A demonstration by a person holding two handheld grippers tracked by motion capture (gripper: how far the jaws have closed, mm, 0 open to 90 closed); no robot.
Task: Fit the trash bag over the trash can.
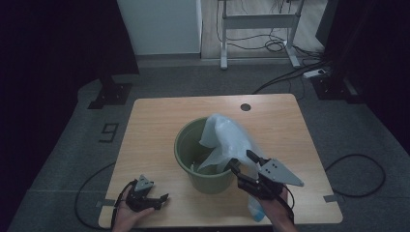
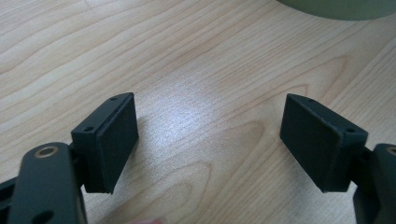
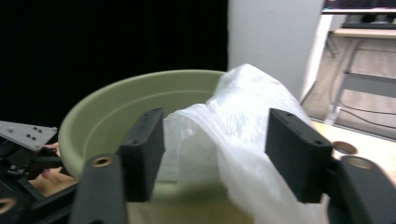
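Plastic bag drapes bucket rim, near edge.

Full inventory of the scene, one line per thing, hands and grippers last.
bucket: 1, olive green, table centre, near front edge.
plastic bag: 1, translucent white, draped over the bucket's right rim, partly inside.
table: 1, light wood, round cable hole at its far edge.
desk frame: 1, white, on the floor beyond the table.
left gripper: 1, black, jaws open over bare table at front left.
right gripper: 1, black, jaws open around the bag at the bucket's near rim.
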